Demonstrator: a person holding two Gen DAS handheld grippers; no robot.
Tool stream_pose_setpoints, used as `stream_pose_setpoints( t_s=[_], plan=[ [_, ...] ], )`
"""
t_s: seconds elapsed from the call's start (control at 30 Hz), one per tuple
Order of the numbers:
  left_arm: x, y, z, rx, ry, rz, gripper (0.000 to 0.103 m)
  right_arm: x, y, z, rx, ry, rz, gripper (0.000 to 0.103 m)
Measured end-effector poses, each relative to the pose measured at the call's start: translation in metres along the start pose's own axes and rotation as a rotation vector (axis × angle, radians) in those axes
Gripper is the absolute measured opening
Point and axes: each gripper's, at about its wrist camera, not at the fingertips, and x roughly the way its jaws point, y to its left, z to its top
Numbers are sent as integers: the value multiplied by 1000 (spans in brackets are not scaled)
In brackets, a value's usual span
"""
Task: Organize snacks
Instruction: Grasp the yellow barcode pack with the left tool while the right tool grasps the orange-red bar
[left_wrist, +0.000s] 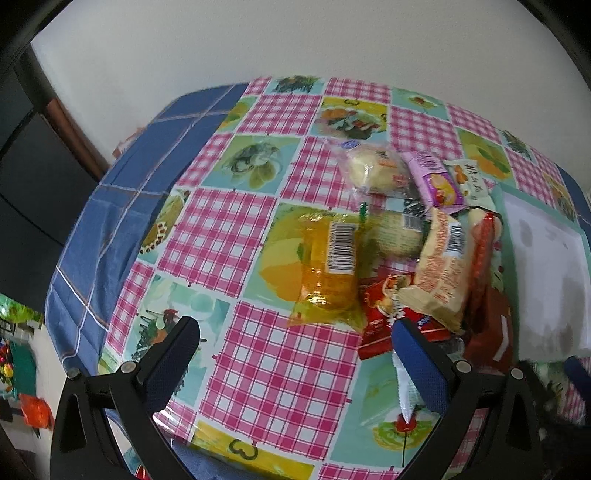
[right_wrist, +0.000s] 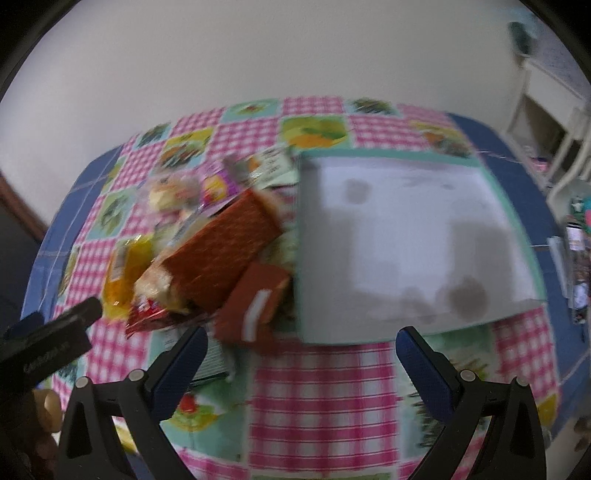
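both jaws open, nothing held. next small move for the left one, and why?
Probably ease the left gripper forward onto the yellow packet. Its jaws stand open and empty, and that packet lies nearest ahead, flat on the tablecloth at the pile's left edge, with nothing on top. The box looks empty.

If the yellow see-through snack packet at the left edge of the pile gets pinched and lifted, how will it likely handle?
The yellow packet looks like glossy thin film, so it will probably be slippery and crinkle under the fingers. It seems soft and lightly filled, so likely light and apt to sag if held by one end. It lies flat on the tablecloth, so rolling seems unlikely.
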Motion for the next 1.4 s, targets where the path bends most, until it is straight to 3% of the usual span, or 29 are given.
stream_pose_setpoints(
  t_s=[0.13,0.3,0.5,0.6,0.67,0.97,1.1,1.4],
  plan=[
    [13,1,4,-8,45,-16,103,17,16,0,-44,60,22,103],
    [20,7,15,-64,54,-47,103,31,13,4,-7,103,21,103],
    [36,8,23,-94,80,-49,103,31,5,16,66,73,48,103],
    [45,5,26,-97,97,-57,100,34,1,22,89,73,49,97],
    [48,4,27,-97,102,-64,94,39,1,24,94,81,48,83],
    [68,-1,28,-101,129,-97,70,56,5,26,59,116,8,57],
    [75,-3,29,-102,144,-115,55,60,2,26,62,131,-2,50],
    [77,-5,31,-95,136,-110,41,61,3,27,71,137,6,48]
  ],
)
